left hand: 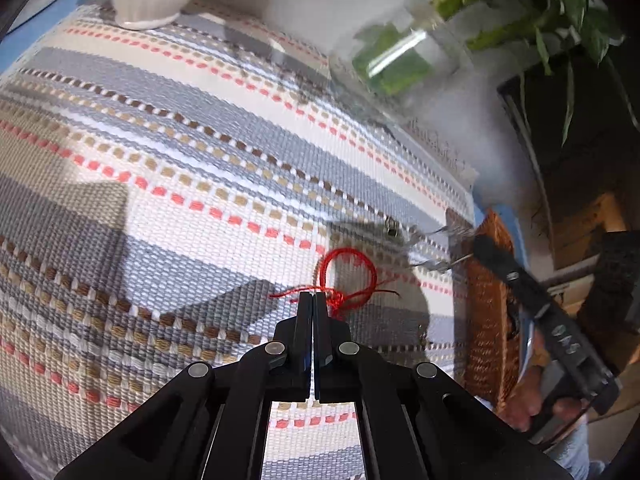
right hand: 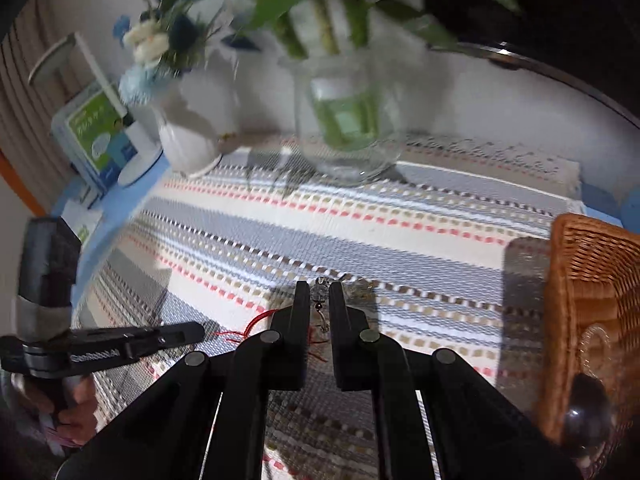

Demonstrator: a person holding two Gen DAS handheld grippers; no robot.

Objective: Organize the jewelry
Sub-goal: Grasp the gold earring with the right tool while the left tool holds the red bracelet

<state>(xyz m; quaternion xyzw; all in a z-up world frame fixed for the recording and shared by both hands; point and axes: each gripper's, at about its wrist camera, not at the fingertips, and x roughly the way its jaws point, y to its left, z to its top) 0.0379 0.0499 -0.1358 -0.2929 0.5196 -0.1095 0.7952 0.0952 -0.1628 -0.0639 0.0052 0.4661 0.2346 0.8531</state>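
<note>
Jewelry is only partly sorted: 1 clear bracelet [right hand: 596,346] and a dark bead [right hand: 588,412] already lie in the wicker basket [right hand: 576,264] at 3 o'clock. Right tongs [right hand: 319,292] are clamped on a clear beaded piece [right hand: 321,285] above the striped mat [right hand: 360,216]. Left tongs [left hand: 313,298] are fully closed at the red cord bracelet [left hand: 348,276]; whether they pinch it I cannot tell. Both pieces remain outside the basket.

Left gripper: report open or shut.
Shut. The left gripper has its two fingers pressed together, nipping the red string bracelet at its knot.
</note>
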